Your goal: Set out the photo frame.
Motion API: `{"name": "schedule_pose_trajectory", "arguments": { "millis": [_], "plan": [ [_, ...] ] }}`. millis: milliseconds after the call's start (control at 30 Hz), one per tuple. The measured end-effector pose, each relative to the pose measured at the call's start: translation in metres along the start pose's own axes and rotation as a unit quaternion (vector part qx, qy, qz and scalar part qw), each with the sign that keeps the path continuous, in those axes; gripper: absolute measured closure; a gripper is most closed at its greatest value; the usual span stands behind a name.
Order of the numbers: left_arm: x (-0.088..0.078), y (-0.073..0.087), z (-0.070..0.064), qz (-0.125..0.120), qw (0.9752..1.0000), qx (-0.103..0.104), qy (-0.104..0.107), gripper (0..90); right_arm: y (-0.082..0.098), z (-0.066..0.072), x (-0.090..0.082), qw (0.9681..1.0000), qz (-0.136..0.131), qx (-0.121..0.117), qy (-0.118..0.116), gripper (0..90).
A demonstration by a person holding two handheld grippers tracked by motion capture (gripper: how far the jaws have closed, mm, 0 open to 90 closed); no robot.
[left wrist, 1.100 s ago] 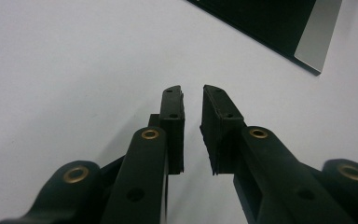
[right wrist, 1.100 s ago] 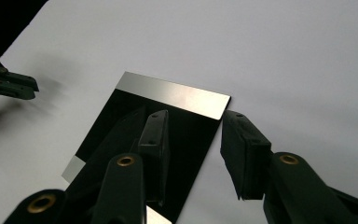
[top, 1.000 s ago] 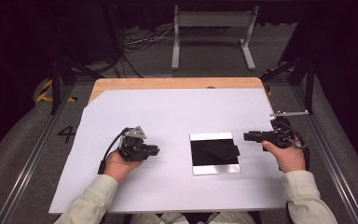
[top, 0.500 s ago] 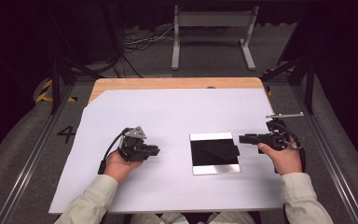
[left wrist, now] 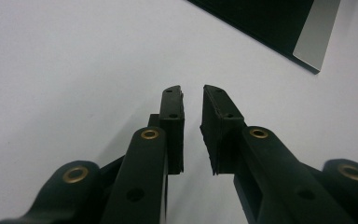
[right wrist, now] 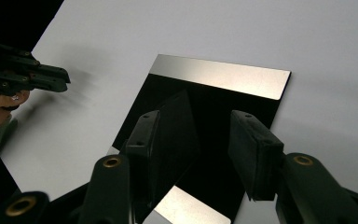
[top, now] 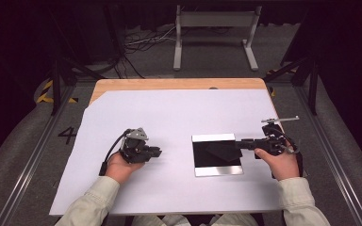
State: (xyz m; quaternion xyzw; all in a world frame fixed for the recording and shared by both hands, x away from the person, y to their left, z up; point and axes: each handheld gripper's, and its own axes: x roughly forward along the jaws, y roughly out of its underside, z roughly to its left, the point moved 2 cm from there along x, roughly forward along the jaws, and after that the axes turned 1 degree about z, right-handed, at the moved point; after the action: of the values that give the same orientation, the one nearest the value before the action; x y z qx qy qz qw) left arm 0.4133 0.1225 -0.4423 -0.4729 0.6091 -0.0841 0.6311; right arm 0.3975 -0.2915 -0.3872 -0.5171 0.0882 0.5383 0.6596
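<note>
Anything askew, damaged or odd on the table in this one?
Nothing stands out. The mirror plate lies flat on the white sheet, slightly skewed to its edges, with no visible damage. The right gripper reaches over its right edge, jaws having just been opening with nothing between them; the left gripper rests open beside it.

A large white sheet (top: 179, 117) covers most of the table, with one far corner cut off at a slant. Along the far edge a strip of bare wooden tabletop (top: 169, 84) shows. Beyond that edge a grey metal stand (top: 214, 21) sits on the dark floor, with loose cables (top: 143, 42) just beside it. Yellow-and-black tape (top: 45, 92) marks the floor off one far corner.
</note>
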Motion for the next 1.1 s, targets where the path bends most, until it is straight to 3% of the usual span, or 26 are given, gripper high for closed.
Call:
{"name": "schedule_pose_trajectory", "arguments": {
  "millis": [1100],
  "plan": [
    [0.001,0.0,-0.001,0.002,1.0,-0.001,0.002,78.0,0.007,0.004,0.03,0.9986,0.044,0.008,-0.028,48.2]
  ]
}}
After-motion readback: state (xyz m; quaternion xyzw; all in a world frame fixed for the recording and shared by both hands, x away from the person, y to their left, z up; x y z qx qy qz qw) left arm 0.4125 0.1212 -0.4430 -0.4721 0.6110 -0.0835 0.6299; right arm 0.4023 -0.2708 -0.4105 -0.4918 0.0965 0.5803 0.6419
